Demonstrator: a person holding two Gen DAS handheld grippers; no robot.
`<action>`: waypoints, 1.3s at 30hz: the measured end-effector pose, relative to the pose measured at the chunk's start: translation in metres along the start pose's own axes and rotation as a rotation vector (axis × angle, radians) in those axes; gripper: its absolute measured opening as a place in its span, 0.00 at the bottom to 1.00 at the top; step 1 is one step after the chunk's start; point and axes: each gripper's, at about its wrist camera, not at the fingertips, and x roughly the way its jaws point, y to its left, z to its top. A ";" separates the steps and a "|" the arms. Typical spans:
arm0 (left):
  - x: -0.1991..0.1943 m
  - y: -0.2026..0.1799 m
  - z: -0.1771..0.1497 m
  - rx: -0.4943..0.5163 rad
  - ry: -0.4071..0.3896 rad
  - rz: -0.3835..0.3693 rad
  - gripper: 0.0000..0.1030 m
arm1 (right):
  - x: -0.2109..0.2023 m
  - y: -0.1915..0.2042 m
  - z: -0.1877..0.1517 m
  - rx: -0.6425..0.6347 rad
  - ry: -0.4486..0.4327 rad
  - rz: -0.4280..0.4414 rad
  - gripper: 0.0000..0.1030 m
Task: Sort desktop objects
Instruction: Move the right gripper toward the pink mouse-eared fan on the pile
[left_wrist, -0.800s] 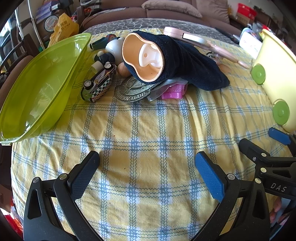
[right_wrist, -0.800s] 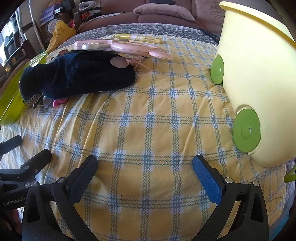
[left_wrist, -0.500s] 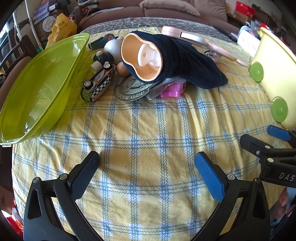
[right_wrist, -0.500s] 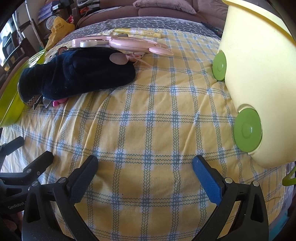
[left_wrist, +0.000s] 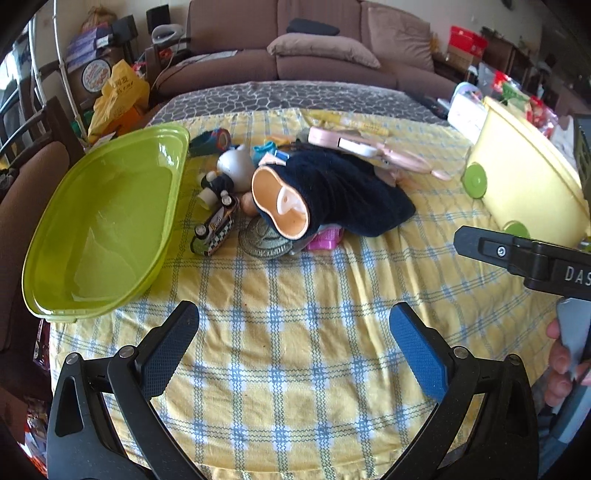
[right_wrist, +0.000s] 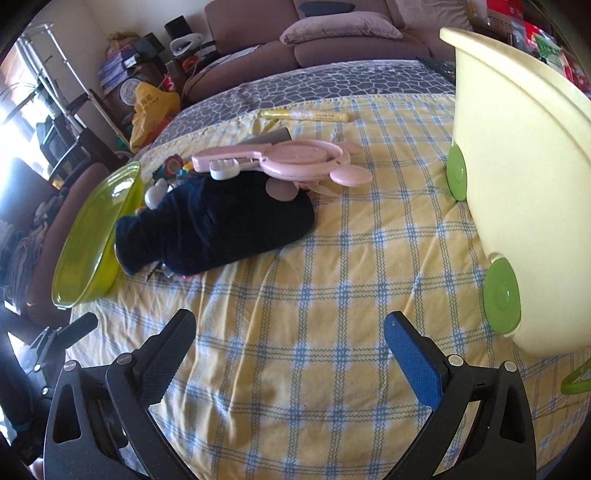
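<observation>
Both views are now taking in more room; left hand-held gripper (left_wrist: 293, 339) and right hand-held gripper (right_wrist: 290, 343) are hanging spread wide, pinching nothing, above the checked tablecloth (left_wrist: 295, 280).

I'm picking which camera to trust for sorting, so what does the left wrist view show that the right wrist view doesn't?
Only the left wrist view shows the small checkered toy car, the round grey metal medallion and the peach open end of the dark navy fabric pouch. Only the right wrist view shows the long pale yellow tube clearly. Both show the pouch, the lime green plastic tub, the pale yellow plastic bin and the pink plastic gadget.
</observation>
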 end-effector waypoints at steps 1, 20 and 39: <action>-0.004 0.000 0.004 0.001 -0.013 -0.002 1.00 | -0.002 0.002 0.004 -0.006 -0.011 0.004 1.00; 0.027 -0.005 0.099 0.057 -0.065 0.012 1.00 | 0.013 0.007 0.069 -0.077 -0.076 -0.091 1.00; 0.079 0.012 0.152 -0.071 -0.024 -0.134 1.00 | 0.050 -0.019 0.106 -0.046 -0.026 -0.131 1.00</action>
